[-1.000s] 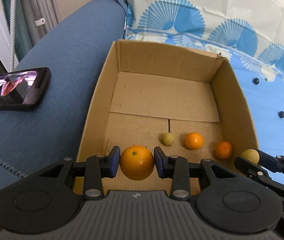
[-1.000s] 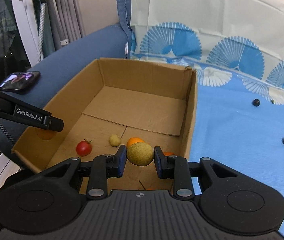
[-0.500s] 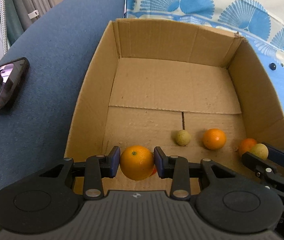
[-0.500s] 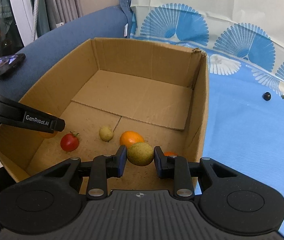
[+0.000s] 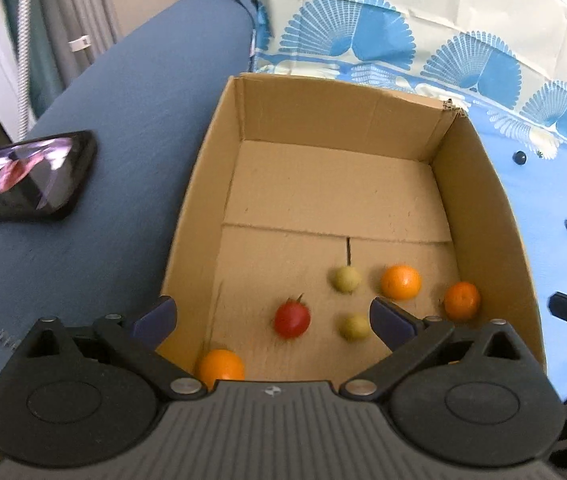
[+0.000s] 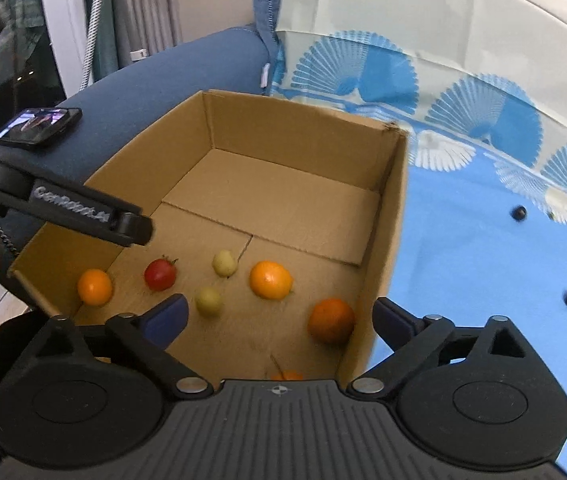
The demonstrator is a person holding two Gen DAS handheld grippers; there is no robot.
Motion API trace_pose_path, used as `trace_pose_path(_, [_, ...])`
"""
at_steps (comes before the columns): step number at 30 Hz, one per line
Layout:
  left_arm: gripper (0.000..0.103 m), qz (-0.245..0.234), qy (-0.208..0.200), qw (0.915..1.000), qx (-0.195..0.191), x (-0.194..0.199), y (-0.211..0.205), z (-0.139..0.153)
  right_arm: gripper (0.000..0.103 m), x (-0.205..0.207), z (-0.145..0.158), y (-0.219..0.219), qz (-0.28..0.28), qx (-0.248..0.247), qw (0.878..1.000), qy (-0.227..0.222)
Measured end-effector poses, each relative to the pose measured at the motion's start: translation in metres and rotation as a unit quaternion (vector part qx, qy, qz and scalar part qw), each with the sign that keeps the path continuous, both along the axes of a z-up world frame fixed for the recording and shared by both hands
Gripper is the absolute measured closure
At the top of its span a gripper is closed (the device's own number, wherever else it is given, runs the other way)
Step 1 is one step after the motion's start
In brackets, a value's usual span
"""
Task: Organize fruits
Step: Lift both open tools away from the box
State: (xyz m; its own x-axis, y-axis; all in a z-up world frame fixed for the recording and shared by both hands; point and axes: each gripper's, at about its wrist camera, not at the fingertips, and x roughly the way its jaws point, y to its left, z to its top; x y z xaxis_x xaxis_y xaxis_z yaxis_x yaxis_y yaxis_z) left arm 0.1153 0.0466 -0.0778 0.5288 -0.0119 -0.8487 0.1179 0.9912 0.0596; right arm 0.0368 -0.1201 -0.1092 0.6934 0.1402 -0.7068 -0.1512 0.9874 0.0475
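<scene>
Both fruits have dropped: the orange (image 5: 221,368) and the yellow-green fruit (image 6: 208,301) now lie in the cardboard box (image 5: 199,184). Jaws of the left gripper (image 5: 270,320) and right gripper (image 6: 279,320) have just been opening and stand spread, nothing between them. That pair looks delivered.

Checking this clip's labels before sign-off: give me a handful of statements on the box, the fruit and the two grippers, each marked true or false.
1. The left gripper holds an orange. False: its jaws have just opened wide and nothing is between them; the orange lies in the cardboard box.
2. The right gripper is open and empty. True.
3. One red tomato lies on the box floor. True.
4. The phone lies inside the box. False: it rests on the blue cushion beside the box.
5. Two small dark things lie on the blue cloth. True.
</scene>
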Motion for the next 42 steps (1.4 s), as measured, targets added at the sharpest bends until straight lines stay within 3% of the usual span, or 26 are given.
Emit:
trace_pose_path(8, [0.0,0.026,0.016,0.9995,-0.006,-0.054,0.013,0.018,0.001,-0.031,0.028,-0.004,-0.064,0.047,0.996,0.045])
trace_pose_path(15, [0.0,0.012,0.018,0.9998,0.0,-0.096,0.011,0.033,0.001,-0.073,0.054,-0.001,-0.073,0.046,0.996,0.031])
trace_pose_path(20, [0.0,-0.001,-0.001,1.0,0.001,-0.125,0.006,0.047,0.001,-0.101,0.061,-0.007,-0.083,0.084,0.992,0.041])
trace_pose_path(42, [0.0,-0.041,-0.055,0.9976,-0.003,-0.19,-0.026,0.088,0.001,-0.179,0.1,-0.044,-0.118,0.141,0.983,-0.029])
